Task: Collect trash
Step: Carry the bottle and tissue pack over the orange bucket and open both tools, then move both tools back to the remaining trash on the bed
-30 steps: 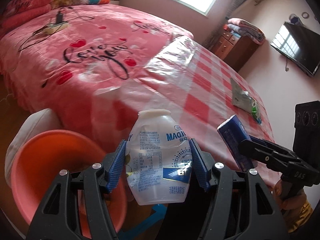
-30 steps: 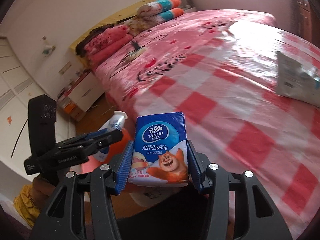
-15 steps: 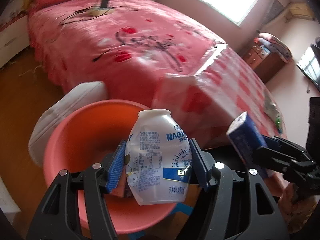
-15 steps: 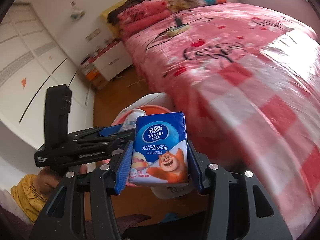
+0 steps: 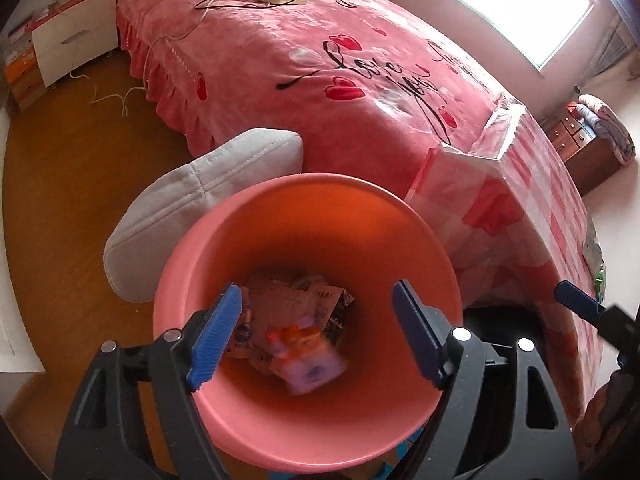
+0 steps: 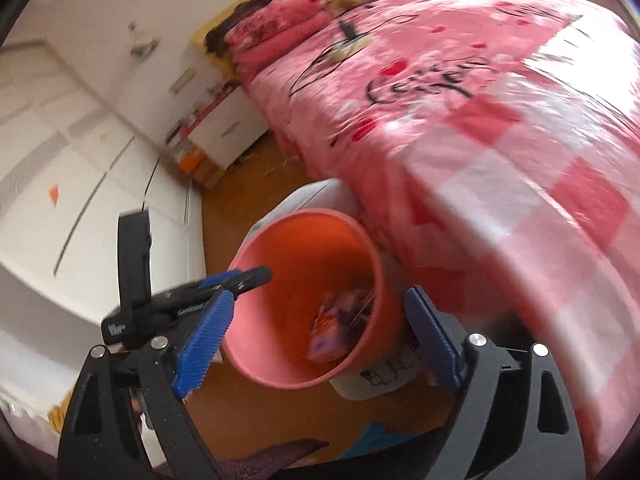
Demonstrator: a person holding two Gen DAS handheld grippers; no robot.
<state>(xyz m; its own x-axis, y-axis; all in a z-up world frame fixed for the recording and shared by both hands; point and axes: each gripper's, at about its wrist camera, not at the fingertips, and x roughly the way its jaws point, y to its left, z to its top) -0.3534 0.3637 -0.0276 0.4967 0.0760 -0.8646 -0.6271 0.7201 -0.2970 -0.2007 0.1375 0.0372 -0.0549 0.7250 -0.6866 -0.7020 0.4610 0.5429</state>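
Pink bin (image 5: 436, 248) fills the left wrist view. Left gripper (image 5: 316, 332) hangs over its mouth, spread and empty; the bottle it pinched half a second ago is gone, presumably dropped among the paper scraps. The tissue pack (image 5: 306, 364) lies blurred in the bin. Checked desk (image 5: 532, 216) crowds the right rim; a wrapper (image 5: 596, 256) remains there.

Right wrist view: right gripper (image 6: 316, 340) likewise spread, empty, its pack released. Floor (image 6: 248, 184) leftward offers withdrawal room.

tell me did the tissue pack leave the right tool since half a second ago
Yes. The right tool is open with nothing between its fingers, and the tissue pack now lies blurred down inside the pink bin beside the bed.
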